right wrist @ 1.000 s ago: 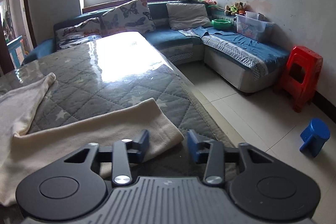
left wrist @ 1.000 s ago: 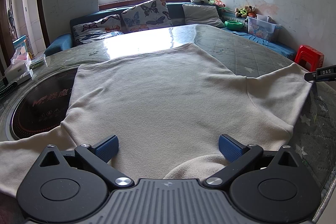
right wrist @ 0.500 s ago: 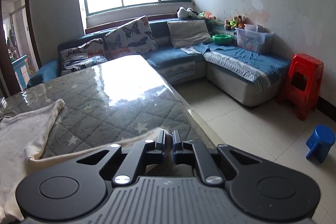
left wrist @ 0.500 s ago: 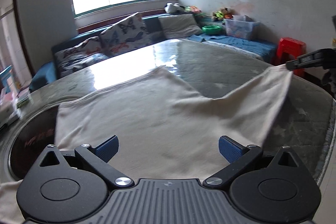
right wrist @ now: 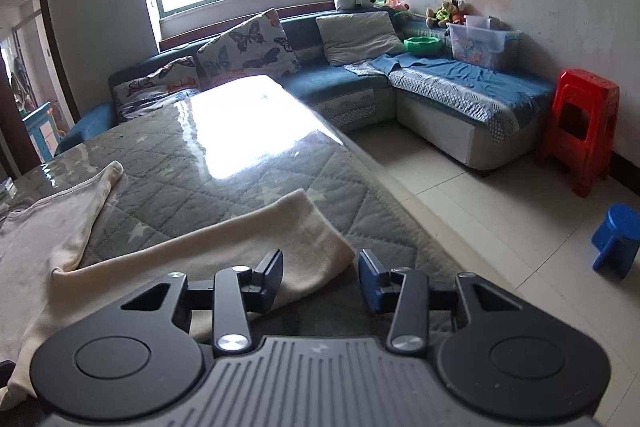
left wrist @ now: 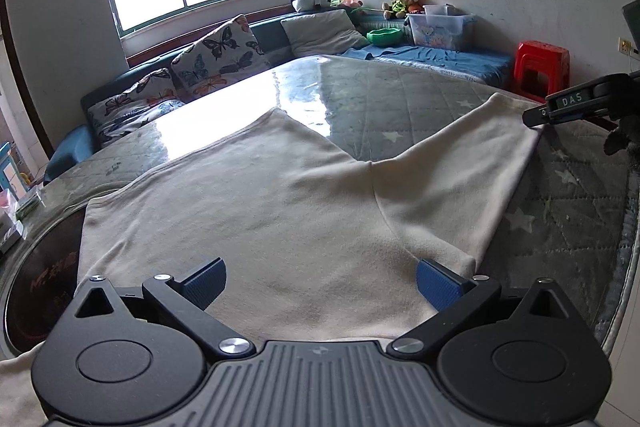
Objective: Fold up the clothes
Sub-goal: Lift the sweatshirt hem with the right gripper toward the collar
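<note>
A cream long-sleeved garment (left wrist: 280,207) lies spread flat on the grey quilted table (left wrist: 400,95). My left gripper (left wrist: 320,283) is open wide just above the garment's near part, with nothing pinched. One sleeve (left wrist: 460,167) stretches right to my right gripper (left wrist: 572,103). In the right wrist view the sleeve's cuff end (right wrist: 280,239) lies flat on the table (right wrist: 240,147) near its right edge. My right gripper (right wrist: 320,277) is opening. The cuff corner lies between its fingers and the pads are off it.
A round dark cooktop plate (left wrist: 44,275) is set in the table at the left, partly under the garment. Past the table's right edge is tiled floor with a red stool (right wrist: 580,123) and a small blue stool (right wrist: 618,239). A blue sofa (right wrist: 440,87) lines the far walls.
The right gripper shut on the cuff half a second ago and has now opened off it, leaving the sleeve flat. The left gripper shifted sideways over the garment and rolled, still open.
</note>
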Action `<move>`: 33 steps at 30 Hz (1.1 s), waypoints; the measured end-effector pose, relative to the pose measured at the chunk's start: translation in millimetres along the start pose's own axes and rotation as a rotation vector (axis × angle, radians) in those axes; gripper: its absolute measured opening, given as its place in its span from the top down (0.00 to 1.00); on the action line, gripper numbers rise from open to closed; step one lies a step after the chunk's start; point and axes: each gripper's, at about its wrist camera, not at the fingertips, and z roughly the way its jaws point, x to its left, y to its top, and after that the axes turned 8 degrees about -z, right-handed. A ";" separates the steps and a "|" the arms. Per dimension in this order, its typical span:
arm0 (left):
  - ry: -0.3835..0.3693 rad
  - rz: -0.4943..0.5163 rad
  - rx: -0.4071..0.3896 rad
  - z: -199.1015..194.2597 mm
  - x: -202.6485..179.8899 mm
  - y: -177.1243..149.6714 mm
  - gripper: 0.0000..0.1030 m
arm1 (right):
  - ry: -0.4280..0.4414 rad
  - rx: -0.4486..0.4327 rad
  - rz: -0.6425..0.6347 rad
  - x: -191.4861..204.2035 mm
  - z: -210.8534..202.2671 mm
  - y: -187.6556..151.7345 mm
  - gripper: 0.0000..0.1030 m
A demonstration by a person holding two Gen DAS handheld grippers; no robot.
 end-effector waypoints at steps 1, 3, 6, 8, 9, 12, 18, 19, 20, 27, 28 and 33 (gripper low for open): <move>0.000 -0.001 0.001 -0.1 0.2 -0.1 0.00 | -0.001 -0.002 -0.003 1.0 1.2 0.1 0.60; 0.001 -0.004 -0.001 -0.8 1.0 0.4 0.00 | -0.003 -0.005 -0.009 3.0 3.5 0.4 0.65; 0.003 -0.013 -0.010 -3.2 3.3 2.6 0.00 | -0.002 -0.009 0.003 1.6 5.4 1.8 0.92; 0.002 -0.020 -0.015 -4.8 4.7 4.0 0.00 | 0.000 -0.026 0.023 -1.9 3.0 5.0 0.93; -0.001 -0.021 -0.016 -4.8 4.7 4.2 0.00 | -0.002 -0.041 0.023 -2.5 -0.3 7.6 0.95; -0.010 -0.015 -0.008 -1.2 1.8 2.9 0.00 | 0.010 -0.079 0.026 -2.9 -10.6 17.4 0.95; -0.014 -0.019 -0.009 -0.1 2.0 1.9 0.00 | 0.051 -0.123 0.003 6.7 -26.7 36.1 0.96; -0.015 -0.027 -0.010 -2.0 4.3 2.5 0.00 | 0.061 -0.136 -0.004 9.3 -31.4 40.5 0.96; -0.016 -0.035 -0.016 -5.2 7.3 2.8 0.00 | 0.072 -0.152 -0.013 12.7 -37.4 45.9 0.96; 0.035 -0.112 -0.061 -34.1 45.8 -2.8 0.00 | 0.203 -0.268 -0.148 62.9 -84.1 87.3 0.96; 0.049 -0.125 -0.069 -38.5 52.8 -4.8 0.00 | 0.227 -0.281 -0.175 74.4 -89.9 91.9 0.96; 0.117 -0.200 -0.095 -59.4 88.8 -19.6 0.00 | 0.366 -0.314 -0.303 137.6 -105.4 104.8 0.96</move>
